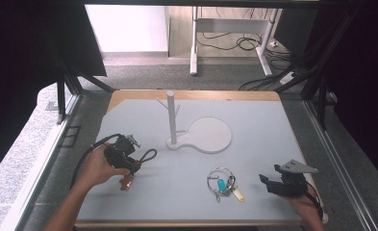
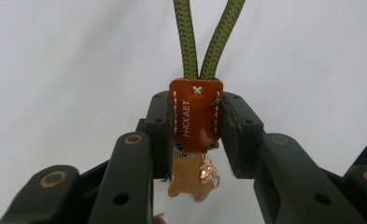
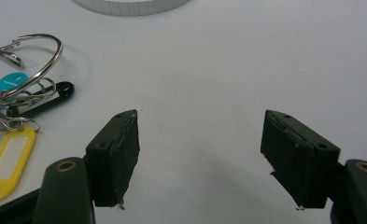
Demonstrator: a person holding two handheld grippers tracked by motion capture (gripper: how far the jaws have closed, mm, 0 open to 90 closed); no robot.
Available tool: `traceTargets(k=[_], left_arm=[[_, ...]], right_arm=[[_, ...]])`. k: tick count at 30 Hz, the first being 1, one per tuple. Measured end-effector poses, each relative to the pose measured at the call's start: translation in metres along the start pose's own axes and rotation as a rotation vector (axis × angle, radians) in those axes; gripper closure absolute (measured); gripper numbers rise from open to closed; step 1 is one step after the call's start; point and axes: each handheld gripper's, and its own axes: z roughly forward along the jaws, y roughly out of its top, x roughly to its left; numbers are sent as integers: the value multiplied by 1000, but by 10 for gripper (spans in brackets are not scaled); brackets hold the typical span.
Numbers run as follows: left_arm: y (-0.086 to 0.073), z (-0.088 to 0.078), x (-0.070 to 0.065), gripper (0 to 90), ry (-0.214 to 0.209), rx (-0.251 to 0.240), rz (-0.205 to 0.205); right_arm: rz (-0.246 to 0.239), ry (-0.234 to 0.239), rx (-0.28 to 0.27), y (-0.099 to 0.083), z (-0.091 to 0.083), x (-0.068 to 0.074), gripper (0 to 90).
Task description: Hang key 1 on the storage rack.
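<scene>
We are clamping the left gripper on the brown leather tab of the green cord keychain, apparently lifted just off the table. We are resting the right gripper wide open, holding nothing, near the key ring bundle

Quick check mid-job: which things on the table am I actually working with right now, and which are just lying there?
In the job:
- leather tag keychain with its green cord loop, clamped in the left gripper
- likely the peg stand, probably where it hangs

Lying about:
- key ring bunch with teal, yellow and black tags, on the table, untouched
- right gripper, open and idle beside it
</scene>
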Motion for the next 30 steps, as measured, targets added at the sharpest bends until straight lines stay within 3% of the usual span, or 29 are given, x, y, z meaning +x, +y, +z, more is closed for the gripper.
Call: traceTargets(k=[13,24,30], left_arm=[[13,-34,0,666,2,-46,9],[29,-48,-2,666,6,-42,20],[37,-58,-1,666,17,-71,30]], right_arm=[[4,2,6,-1,1,0,281],[3,6,11,-1,2,0,282],[4,5,12,-2,2,-1,281]])
